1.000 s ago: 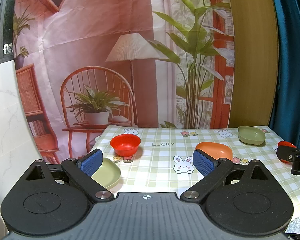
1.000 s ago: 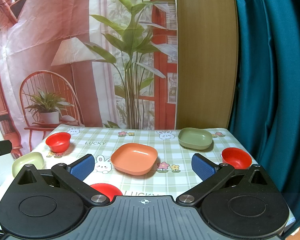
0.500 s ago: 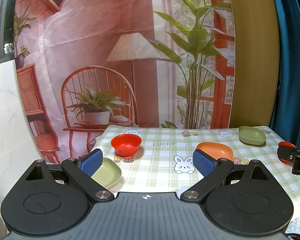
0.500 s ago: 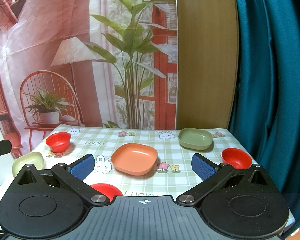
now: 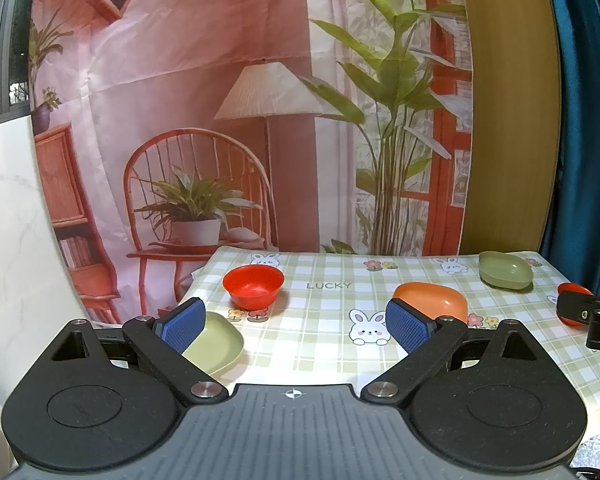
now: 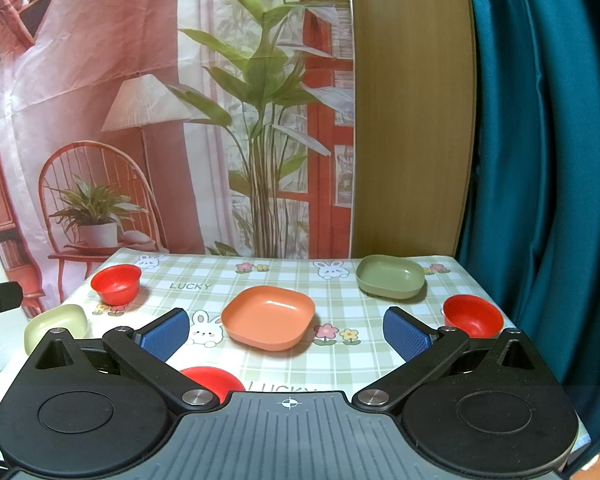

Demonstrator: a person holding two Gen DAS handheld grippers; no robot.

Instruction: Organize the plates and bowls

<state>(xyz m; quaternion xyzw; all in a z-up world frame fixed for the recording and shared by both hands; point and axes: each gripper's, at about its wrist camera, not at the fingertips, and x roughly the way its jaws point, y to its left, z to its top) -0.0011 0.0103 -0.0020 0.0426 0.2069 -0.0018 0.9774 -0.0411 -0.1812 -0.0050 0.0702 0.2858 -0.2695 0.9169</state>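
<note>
On the checked tablecloth (image 6: 340, 364) lie an orange plate (image 6: 269, 316) in the middle, a dark green plate (image 6: 390, 278) at the back right, a pale green plate (image 6: 56, 324) at the left edge, and three red bowls: back left (image 6: 116, 283), right (image 6: 473, 316), and near front (image 6: 210, 378), partly hidden by my right gripper. My right gripper (image 6: 286, 334) is open and empty above the near edge. My left gripper (image 5: 296, 322) is open and empty; the pale green plate (image 5: 216, 344) is by its left finger, the orange plate (image 5: 432, 300) behind its right.
A printed backdrop hangs behind the table, with a wooden panel (image 6: 408, 120) and a teal curtain (image 6: 540, 160) to the right. The table's left edge drops off beside the pale green plate. The right gripper's tip (image 5: 588, 314) shows at the right of the left wrist view.
The left wrist view has shifted very slightly; the grippers stay open and the dishes have not moved.
</note>
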